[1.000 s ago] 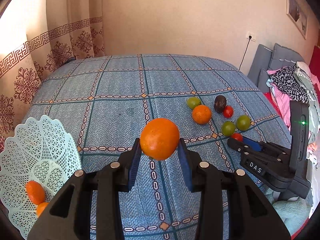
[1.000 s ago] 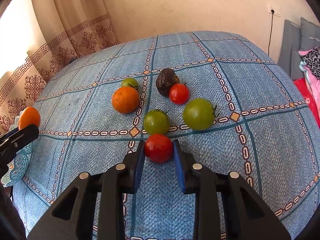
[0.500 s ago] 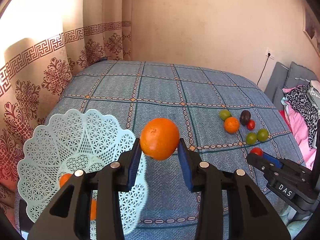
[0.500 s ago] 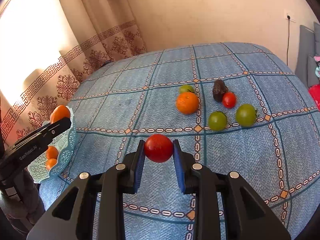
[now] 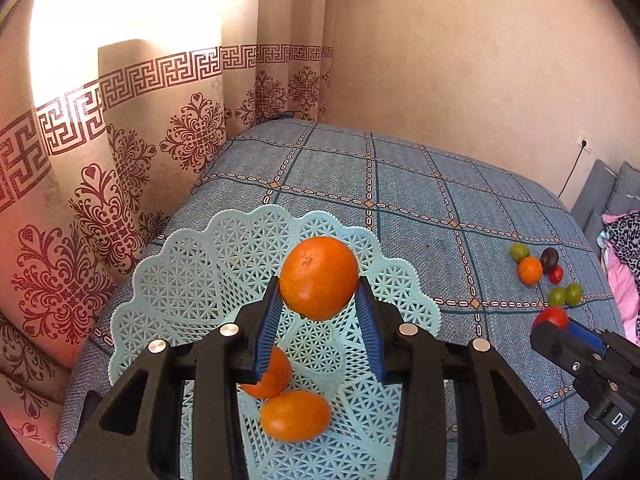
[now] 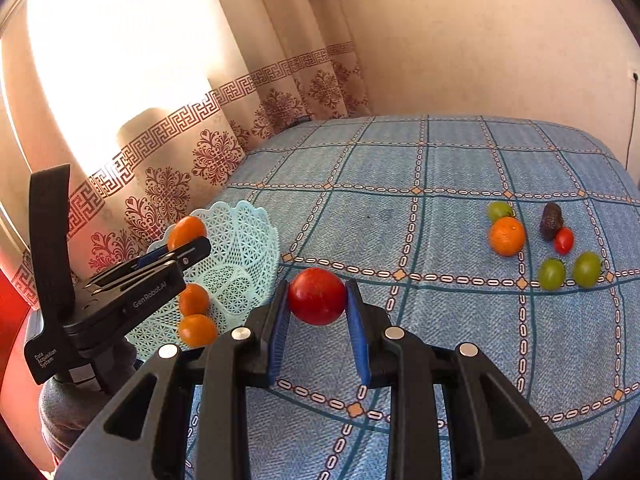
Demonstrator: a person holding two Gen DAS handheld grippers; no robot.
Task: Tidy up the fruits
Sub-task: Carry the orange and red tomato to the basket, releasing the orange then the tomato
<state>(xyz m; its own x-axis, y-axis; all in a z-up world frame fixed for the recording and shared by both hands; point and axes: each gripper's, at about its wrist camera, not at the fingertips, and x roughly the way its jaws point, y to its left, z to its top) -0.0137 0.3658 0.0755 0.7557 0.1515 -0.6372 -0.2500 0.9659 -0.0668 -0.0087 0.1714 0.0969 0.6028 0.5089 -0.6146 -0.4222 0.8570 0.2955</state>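
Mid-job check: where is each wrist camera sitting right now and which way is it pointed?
Left wrist view: behind the left gripper, above the basket, facing the curtain corner; its fingers clamp an orange.
Right wrist view: behind the right gripper, over the bedspread, holding a red tomato.
Shared: basket, loose fruit cluster, each other's gripper.

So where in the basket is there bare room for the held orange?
The basket's far and curtain-side lattice is bare, under the orange in the left gripper. The near part is crowded by two oranges touching each other.
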